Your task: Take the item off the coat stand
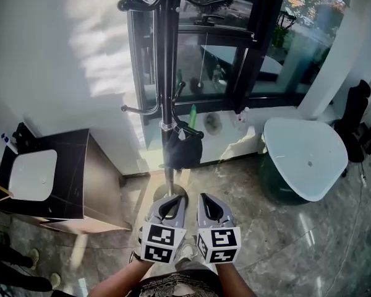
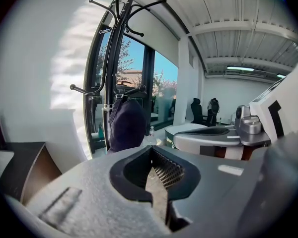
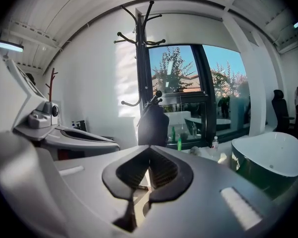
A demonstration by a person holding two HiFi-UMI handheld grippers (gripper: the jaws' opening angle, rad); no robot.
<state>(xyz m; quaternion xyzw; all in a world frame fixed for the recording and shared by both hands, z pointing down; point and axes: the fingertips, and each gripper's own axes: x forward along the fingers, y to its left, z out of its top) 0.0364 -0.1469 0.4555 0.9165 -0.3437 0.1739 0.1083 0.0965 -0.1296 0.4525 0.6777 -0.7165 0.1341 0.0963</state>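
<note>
Tools first: the left tool [image 1: 170, 204] and right tool [image 1: 209, 202] sit side by side at the near edge, each clenched on nothing. Far beyond them the black coat stand [image 1: 167, 73] rises before the window [image 1: 216, 60]. A dark bag [image 1: 184, 148] hangs from a low hook on its right side, well apart from both tools.
</note>
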